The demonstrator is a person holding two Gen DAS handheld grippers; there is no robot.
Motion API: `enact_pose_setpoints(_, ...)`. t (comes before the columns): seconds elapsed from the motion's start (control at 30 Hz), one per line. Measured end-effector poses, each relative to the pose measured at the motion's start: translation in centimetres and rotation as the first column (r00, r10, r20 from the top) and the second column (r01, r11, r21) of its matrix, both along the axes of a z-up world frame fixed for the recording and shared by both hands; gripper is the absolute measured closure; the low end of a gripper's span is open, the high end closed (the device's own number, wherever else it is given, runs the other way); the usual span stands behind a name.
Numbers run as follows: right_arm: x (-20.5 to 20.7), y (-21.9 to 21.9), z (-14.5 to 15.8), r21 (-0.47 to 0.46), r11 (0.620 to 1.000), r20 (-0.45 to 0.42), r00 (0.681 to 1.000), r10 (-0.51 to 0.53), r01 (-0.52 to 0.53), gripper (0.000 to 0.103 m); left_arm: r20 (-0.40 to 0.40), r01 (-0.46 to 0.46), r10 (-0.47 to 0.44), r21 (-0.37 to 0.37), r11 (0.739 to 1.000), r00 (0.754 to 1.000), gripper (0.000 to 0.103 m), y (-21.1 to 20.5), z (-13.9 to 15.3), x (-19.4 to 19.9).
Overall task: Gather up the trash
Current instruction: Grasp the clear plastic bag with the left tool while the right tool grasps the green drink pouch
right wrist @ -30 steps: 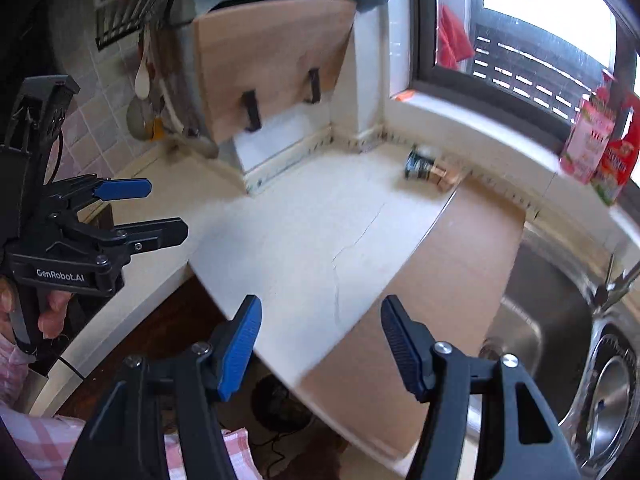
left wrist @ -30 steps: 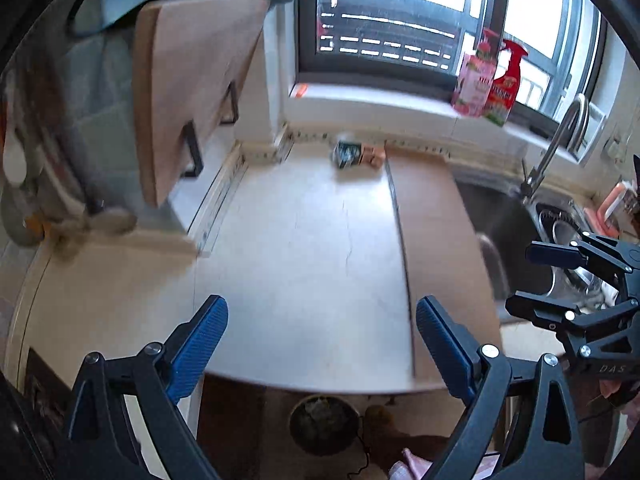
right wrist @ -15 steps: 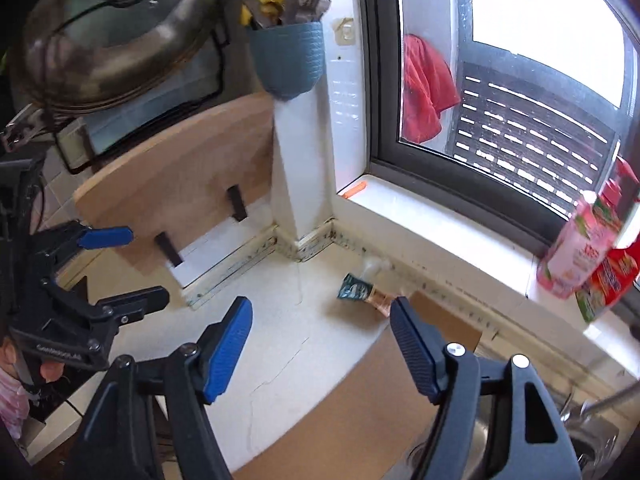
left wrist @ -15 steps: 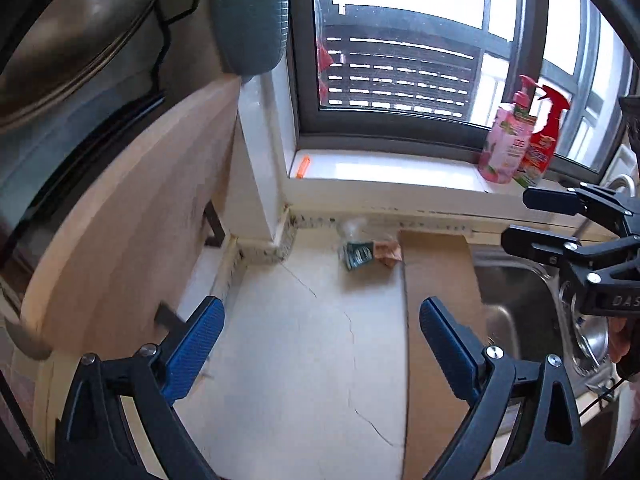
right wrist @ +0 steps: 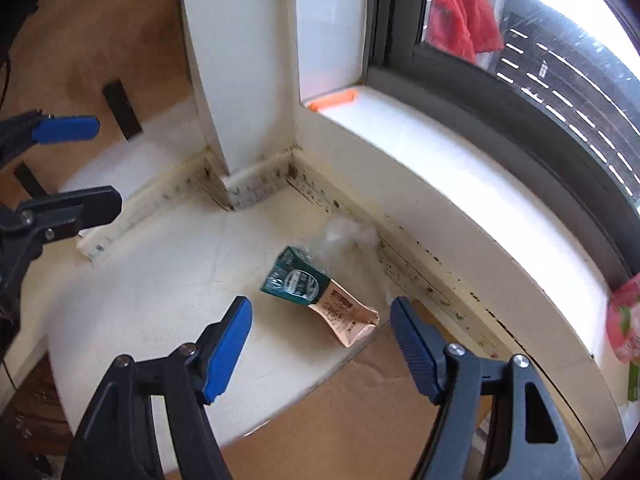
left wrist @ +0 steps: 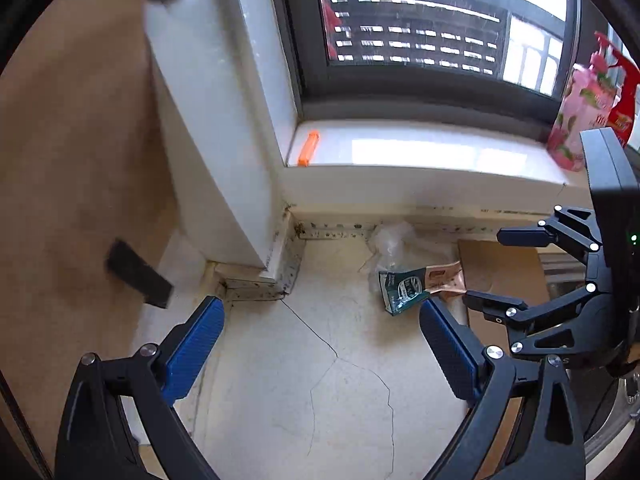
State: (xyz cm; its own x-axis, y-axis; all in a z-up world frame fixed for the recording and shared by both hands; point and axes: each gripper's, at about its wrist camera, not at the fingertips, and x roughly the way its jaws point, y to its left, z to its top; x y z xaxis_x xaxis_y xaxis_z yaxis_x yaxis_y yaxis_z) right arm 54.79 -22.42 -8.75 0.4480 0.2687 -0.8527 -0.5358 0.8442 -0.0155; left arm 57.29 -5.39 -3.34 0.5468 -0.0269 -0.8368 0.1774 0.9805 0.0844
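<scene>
Cream stone counter (right wrist: 168, 296) runs into a corner below a dark-framed window (left wrist: 420, 40), its surface crossed by a thin crack. Near the far edge of that counter, just in front of the sill's (left wrist: 420, 152) base, lies the trash: a flattened wrapper (right wrist: 316, 294), teal at its left end and tan at its right, with a crumpled piece of clear plastic (right wrist: 344, 236) touching its far side. The wrapper's tan end reaches the edge of a brown cardboard sheet (right wrist: 352, 420) laid on the right part of the counter.

Both grippers tilt steeply down toward the counter. The right gripper (right wrist: 320, 340) sits nearest the wrapper, its 2 blue-padded fingers (right wrist: 228, 348) spread wide on either side of the tan end in that view, and nothing is held between them. The left gripper (left wrist: 316, 344) is farther left, over bare counter, its jaws also wide apart and empty; the wrapper lies just beyond its right finger.

An orange clip (left wrist: 308, 148) rests at the left end of the sill, and a pink bottle (left wrist: 580, 120) stands at its right end. A wooden board (left wrist: 72, 184) leans at the far left.
</scene>
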Motion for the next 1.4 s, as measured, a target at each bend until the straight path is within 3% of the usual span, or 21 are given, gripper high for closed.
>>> enact_pose_setpoints(0.23,2.6,0.9,-4.6,-0.042,0.997,-0.033,0.997,0.063,-0.064,0.031,-0.076,0.052,-0.051,0.007,0.999,0.996,0.006,0.2,-5.1,2.0)
enact_pose_setpoints(0.57,4.1,3.5,-9.2,-0.191,0.974,-0.05,0.992,0.114,-0.121,0.032,-0.106,0.07,-0.068,0.011,0.998,0.992,0.006,0.5,-7.2,3.0)
enact_pose_setpoints(0.63,4.3,3.4,-9.8,-0.185,0.975,-0.076,0.991,0.114,-0.126,0.051,-0.111,0.074,-0.072,0.015,0.997,0.991,0.006,0.5,-7.6,3.1)
enact_pose_setpoints(0.67,4.2,3.2,-9.9,-0.169,0.978,-0.095,0.989,0.111,-0.126,0.064,-0.112,0.075,-0.073,0.019,0.997,0.991,0.006,0.4,-7.6,3.1)
enact_pose_setpoints(0.7,4.1,3.0,-9.9,-0.147,0.981,-0.104,0.989,0.109,-0.124,0.071,-0.113,0.079,-0.076,0.023,0.997,0.991,0.006,0.3,-7.8,3.1)
enact_pose_setpoints(0.83,3.4,1.1,-8.5,-0.048,0.995,-0.104,0.992,0.076,-0.082,0.071,-0.12,0.093,-0.089,0.029,0.995,0.989,0.006,-0.3,-8.3,3.3)
enact_pose_setpoints(1.0,3.0,-2.9,-5.8,0.148,0.989,-0.139,0.99,-0.01,0.031,0.071,-0.128,0.115,-0.113,0.011,0.993,0.985,0.006,-1.6,-8.9,4.3)
enact_pose_setpoints(1.1,3.5,-6.3,-5.2,0.242,0.953,-0.184,0.973,-0.14,0.183,0.071,-0.139,0.125,-0.124,-0.004,0.992,0.982,0.006,-2.9,-9.4,5.4)
enact_pose_setpoints(1.2,4.0,-8.6,-5.3,0.281,0.904,-0.227,0.937,-0.264,0.323,0.071,-0.148,0.123,-0.125,-0.02,0.992,0.981,0.006,-4.3,-10.1,6.7)
enact_pose_setpoints(1.4,3.6,-11.1,-5.3,0.332,0.822,-0.242,0.884,-0.399,0.462,0.071,-0.148,0.085,-0.091,-0.046,0.995,0.985,0.006,-6.7,-11.7,10.1)
